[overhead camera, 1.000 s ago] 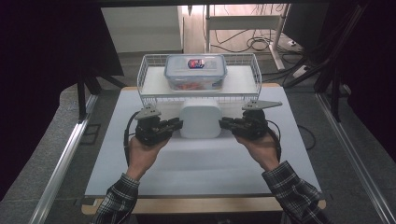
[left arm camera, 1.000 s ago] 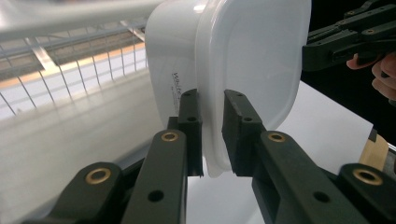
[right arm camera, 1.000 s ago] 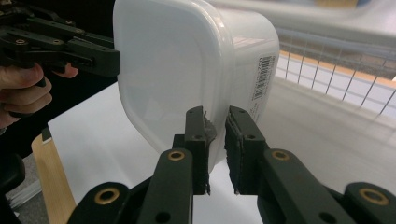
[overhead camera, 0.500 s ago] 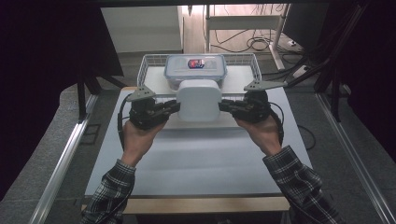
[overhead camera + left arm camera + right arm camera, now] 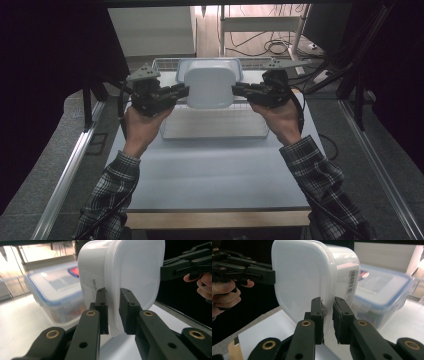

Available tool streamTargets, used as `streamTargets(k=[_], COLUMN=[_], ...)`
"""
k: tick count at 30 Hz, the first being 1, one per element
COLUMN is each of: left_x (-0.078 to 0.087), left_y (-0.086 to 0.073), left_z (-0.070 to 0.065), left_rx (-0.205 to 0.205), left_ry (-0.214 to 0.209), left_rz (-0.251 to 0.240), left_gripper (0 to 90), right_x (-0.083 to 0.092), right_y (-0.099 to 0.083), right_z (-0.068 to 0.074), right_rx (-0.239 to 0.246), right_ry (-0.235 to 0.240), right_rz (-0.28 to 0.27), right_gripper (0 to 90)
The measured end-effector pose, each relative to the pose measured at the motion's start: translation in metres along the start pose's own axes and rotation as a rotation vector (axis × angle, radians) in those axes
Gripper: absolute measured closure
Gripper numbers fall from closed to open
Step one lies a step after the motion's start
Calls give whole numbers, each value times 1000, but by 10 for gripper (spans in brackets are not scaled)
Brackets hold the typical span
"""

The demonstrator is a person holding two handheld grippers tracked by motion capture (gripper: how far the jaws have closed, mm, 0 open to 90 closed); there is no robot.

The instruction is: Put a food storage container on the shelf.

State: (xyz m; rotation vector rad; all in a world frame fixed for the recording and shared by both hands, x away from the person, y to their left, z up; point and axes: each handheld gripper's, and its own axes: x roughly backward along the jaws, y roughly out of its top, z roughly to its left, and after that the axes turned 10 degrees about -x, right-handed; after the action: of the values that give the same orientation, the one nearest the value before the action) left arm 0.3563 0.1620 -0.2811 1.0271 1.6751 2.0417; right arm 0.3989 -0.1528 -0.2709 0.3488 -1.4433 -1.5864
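Observation:
A white lidded plastic container [image 5: 210, 87] hangs in the air between both grippers, above a white wire rack [image 5: 215, 127]. My left gripper [image 5: 183, 92] is shut on the rim at its left side, and my right gripper [image 5: 237, 90] is shut on the rim at its right side. In the left gripper view the black jaws [image 5: 113, 293] pinch the lid's edge of the container [image 5: 135, 270]. In the right gripper view the jaws [image 5: 329, 302] clamp the opposite edge of the container [image 5: 302, 277]. Behind it stands a clear box with a blue lid [image 5: 52, 290] [image 5: 382, 287], mostly hidden in the high view.
The wire rack rests at the far end of a pale table [image 5: 210, 175]. Dark frames and rails flank the table on both sides [image 5: 65, 170]. Cables lie on the floor beyond the rack [image 5: 270, 47].
Both hands have lifted the white container off the table and carried it away from the person. It now hangs over the rack, in front of the blue-lidded box.

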Motion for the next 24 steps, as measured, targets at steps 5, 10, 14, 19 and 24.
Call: streamTargets(k=[5,10,14,19,24], left_x=[-1,-9,-16,-24,-29], left_y=[14,24,26,27,27], left_z=[9,22,28,35,39], left_rx=[2,33,46,53,61], left_ry=[7,-1,8,14,22], left_rz=[-6,-9,-5,0,-3], left_gripper=[783,782,779,774,733], right_x=[-3,-9,-15,-21,-27], right_y=[15,28,38,40,42], right_z=[0,-5,-10,-15,-20], right_rx=[6,-5,-8,-18,-29], right_ry=[-12,-23,-52,-60,-57], right_rz=[-23,-30,-35,-31,-27], right_gripper=[789,785,781,778,769])
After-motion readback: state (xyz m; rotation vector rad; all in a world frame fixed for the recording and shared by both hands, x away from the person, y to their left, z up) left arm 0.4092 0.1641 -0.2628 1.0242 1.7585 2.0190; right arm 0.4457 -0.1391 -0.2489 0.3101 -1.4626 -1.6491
